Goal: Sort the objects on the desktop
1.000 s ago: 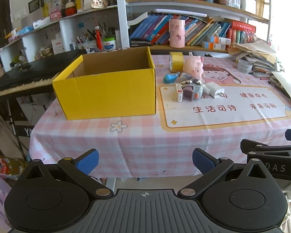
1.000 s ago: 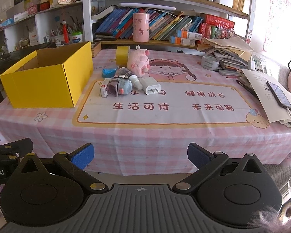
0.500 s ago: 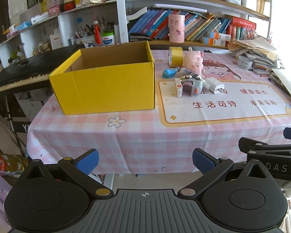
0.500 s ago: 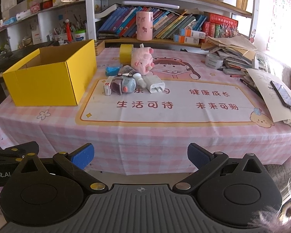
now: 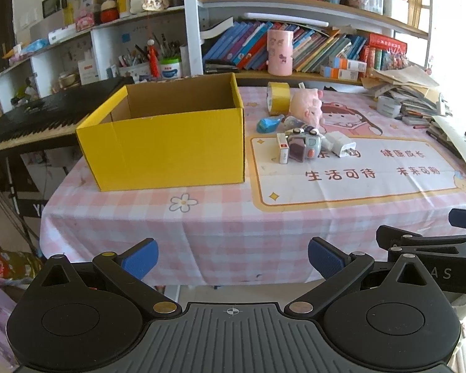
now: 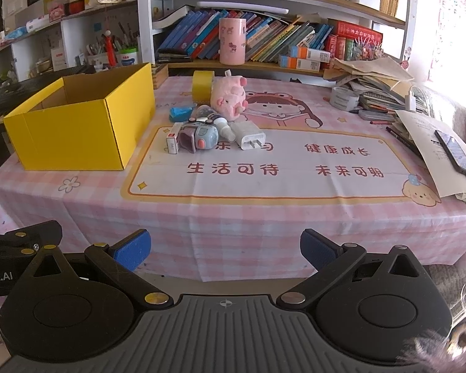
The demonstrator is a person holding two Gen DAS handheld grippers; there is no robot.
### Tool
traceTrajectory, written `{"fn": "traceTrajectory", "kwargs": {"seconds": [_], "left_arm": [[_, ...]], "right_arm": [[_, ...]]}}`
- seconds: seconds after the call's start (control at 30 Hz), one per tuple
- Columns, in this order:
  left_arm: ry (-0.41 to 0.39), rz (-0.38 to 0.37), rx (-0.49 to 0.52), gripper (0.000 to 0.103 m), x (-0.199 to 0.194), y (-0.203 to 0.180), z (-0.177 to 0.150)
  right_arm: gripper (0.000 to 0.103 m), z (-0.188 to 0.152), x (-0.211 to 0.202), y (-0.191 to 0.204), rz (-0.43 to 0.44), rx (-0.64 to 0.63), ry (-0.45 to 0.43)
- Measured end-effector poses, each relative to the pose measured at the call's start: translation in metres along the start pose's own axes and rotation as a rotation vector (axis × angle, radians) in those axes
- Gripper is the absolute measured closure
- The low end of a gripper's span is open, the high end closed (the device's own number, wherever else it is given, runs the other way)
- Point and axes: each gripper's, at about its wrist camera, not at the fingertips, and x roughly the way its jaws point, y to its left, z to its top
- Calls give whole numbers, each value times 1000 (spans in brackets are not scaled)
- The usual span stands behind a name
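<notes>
Cardboard box, yellow and open-topped, sits near the table's left edge; left gripper and right gripper hover off the front edge, ribbed blue pads spread apart.

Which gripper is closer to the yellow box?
Left. The left gripper hangs off the table's near edge almost in front of the box. The right gripper sits farther right, facing the mat, with the box off to its left.

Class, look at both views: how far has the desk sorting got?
Done: nothing; what shows of the yellow box inside is bare. In hand: nothing; the left tool and right tool are open, short of the table. Left: the tape, pig, charger and the pile beside them.
</notes>
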Motion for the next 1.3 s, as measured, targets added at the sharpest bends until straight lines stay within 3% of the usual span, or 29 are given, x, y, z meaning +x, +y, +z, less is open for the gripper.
{"fn": "traceTrajectory", "kwargs": {"seconds": [1.3], "left_arm": [[-25, -12, 2, 0, -3, 10, 3]], "right_arm": [[2, 6, -3, 9, 22, 6, -32]]}}
